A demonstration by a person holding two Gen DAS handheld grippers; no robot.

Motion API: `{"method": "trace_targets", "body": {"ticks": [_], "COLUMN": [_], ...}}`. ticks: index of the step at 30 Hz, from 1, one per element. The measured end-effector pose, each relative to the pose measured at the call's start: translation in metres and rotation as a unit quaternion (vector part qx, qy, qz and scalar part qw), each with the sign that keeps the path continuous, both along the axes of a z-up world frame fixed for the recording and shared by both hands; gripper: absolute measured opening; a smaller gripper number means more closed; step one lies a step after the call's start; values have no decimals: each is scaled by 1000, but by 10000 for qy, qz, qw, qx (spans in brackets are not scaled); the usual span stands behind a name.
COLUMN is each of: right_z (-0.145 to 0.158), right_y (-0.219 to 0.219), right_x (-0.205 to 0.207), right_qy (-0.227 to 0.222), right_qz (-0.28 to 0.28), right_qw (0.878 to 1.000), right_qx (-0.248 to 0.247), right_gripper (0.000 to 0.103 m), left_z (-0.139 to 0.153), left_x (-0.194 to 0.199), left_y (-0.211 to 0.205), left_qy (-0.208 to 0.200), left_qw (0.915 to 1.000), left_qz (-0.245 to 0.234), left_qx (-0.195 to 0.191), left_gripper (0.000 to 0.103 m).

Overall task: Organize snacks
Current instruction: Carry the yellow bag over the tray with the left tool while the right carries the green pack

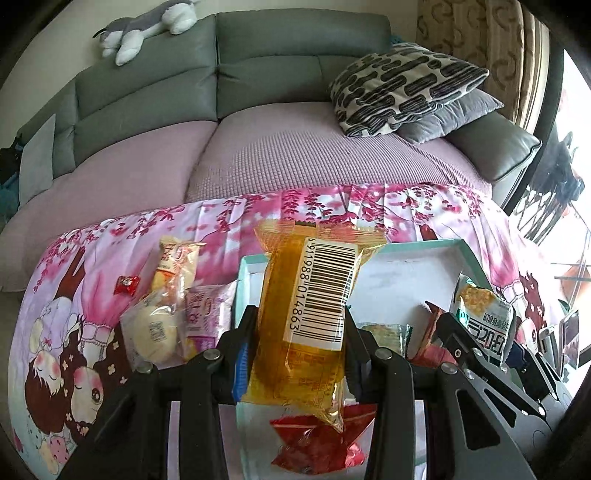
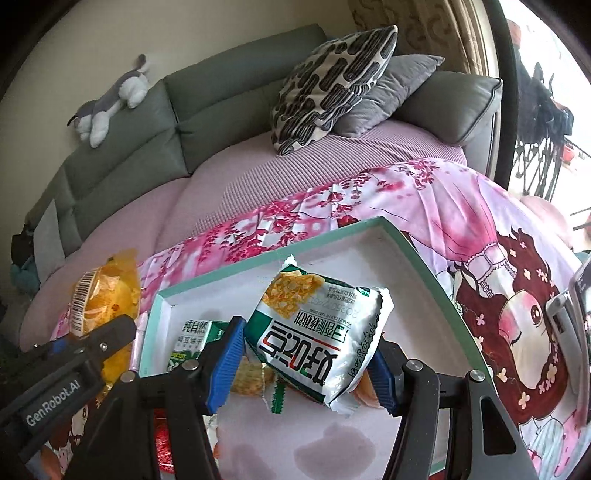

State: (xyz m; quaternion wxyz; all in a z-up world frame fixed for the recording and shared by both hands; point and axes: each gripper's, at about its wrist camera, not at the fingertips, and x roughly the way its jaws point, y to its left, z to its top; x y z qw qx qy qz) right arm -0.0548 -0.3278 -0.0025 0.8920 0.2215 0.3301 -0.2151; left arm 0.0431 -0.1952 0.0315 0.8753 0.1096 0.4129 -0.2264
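My left gripper (image 1: 299,350) is shut on a yellow snack packet (image 1: 310,314) with a barcode label, held above the left end of a shallow box with a mint-green rim (image 1: 417,245). My right gripper (image 2: 310,354) is shut on a silver-green cracker packet (image 2: 317,332), held over the white box (image 2: 406,243). Inside the box lie a red packet (image 1: 317,443), a green-white packet (image 2: 192,343) and a small cracker pack (image 2: 251,380). The yellow packet (image 2: 107,295) and left gripper also show at the left of the right wrist view.
Loose snacks lie left of the box on the pink cartoon cloth (image 1: 92,295): a bun pack (image 1: 151,328), a tall pale packet (image 1: 177,266), a pink packet (image 1: 203,314) and a red candy (image 1: 125,284). Behind is a sofa (image 1: 258,147) with pillows (image 1: 402,88) and a plush toy (image 1: 147,29).
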Motion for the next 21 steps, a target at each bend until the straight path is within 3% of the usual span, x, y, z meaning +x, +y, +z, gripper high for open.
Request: {"method": "trace_targets", "body": {"ticks": [21], "right_z": [-19], "right_y": [-10], "right_x": [20], "right_qy": [287], "right_qz": [-20], "right_qw": [9995], "right_qx": [-118], "right_gripper": [65], "left_z": [-30], "left_x": [20], "left_y": [-27], "left_qy": [130], "left_qw": [9995], "left_qz": [-62], "left_qx": [297], "left_gripper": [43]}}
